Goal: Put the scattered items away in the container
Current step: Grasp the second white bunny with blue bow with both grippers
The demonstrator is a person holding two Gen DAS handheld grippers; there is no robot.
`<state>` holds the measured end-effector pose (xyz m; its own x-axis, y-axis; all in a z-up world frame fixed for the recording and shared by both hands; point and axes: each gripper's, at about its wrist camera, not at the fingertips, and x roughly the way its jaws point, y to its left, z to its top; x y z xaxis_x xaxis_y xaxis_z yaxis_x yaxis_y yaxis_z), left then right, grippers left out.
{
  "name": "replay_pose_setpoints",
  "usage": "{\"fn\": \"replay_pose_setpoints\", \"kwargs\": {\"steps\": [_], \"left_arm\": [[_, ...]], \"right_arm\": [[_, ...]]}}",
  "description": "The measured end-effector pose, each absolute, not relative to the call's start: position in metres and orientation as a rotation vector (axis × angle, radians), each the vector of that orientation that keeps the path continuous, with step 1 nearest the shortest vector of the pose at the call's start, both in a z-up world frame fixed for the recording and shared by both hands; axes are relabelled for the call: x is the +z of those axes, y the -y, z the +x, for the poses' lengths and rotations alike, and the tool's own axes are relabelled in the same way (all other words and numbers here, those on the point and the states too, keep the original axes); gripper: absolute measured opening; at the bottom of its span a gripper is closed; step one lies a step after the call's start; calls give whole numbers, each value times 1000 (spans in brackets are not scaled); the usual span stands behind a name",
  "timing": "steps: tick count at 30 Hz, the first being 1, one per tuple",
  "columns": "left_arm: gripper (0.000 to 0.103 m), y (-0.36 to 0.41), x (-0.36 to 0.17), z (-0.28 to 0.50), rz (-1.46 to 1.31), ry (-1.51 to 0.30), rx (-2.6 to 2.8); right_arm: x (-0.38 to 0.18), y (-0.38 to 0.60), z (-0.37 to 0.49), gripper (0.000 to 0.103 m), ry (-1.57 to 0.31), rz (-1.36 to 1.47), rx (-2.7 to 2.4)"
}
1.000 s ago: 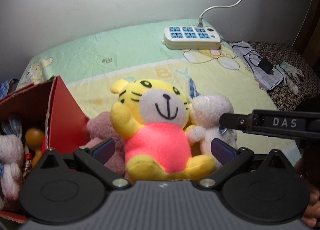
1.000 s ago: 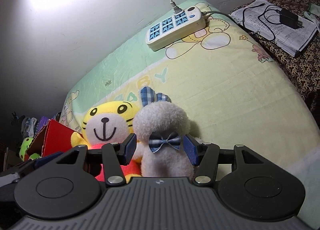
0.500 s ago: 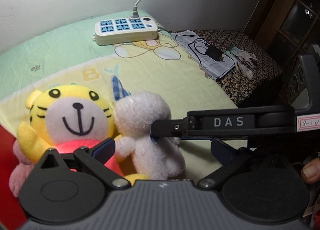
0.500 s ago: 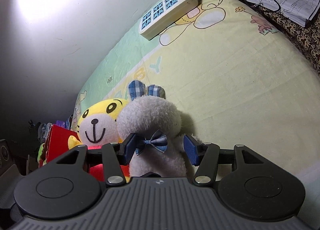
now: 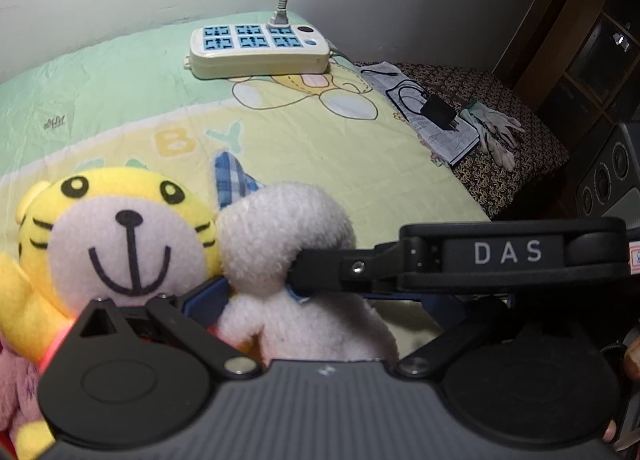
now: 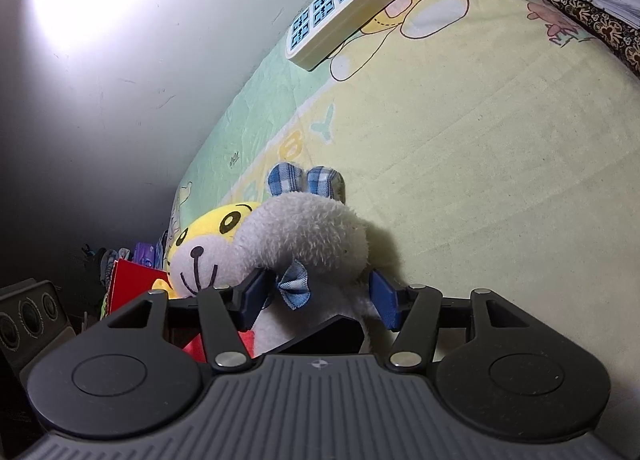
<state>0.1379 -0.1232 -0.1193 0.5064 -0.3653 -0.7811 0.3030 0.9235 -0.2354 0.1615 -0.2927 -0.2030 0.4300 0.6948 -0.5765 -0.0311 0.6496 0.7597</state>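
Note:
A white plush rabbit (image 6: 304, 236) with blue checked ears and a bow tie sits on the bed beside a yellow tiger plush (image 5: 120, 228) in a pink top. My right gripper (image 6: 318, 296) has a blue pad on each side of the rabbit's neck, pressing into the fur. In the left wrist view the rabbit (image 5: 288, 244) stands between my open left gripper's (image 5: 324, 300) fingers, with the right gripper's finger (image 5: 400, 260) against its neck. A pink plush (image 5: 16, 388) lies at the lower left. The red box (image 6: 132, 280) shows behind the tiger (image 6: 208, 244).
A cream power strip (image 5: 260, 48) with a white cable lies at the back of the bed (image 5: 360, 164) against the wall. Papers with a black charger (image 5: 436, 116) and white gloves (image 5: 496, 136) lie on the patterned cover to the right. A speaker (image 6: 28, 316) stands far left.
My right gripper has closed in on the rabbit's neck and both views have tilted and moved closer. The left gripper has swung right from the tiger to the rabbit.

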Motion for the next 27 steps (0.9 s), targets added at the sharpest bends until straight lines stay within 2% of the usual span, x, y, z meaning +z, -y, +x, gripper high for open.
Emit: {"fn": "replay_pose_setpoints", "kwargs": {"steps": [4,5,11,27], "left_arm": [[101,123,-120,137,-71,-951,-422],[101,123,-120,137,-70,-950,-426],[101,125,-118,132,-71,-957,-440],[99,131,-82,74,-75,-925,-483]], "right_arm": [[-208,291,166,59,-1069,779,554],[-208,290,166,55,-1076,778,567],[-203,290,159,51,-1087,777,572],[-159,288,104,50,-1071,678,614]]}}
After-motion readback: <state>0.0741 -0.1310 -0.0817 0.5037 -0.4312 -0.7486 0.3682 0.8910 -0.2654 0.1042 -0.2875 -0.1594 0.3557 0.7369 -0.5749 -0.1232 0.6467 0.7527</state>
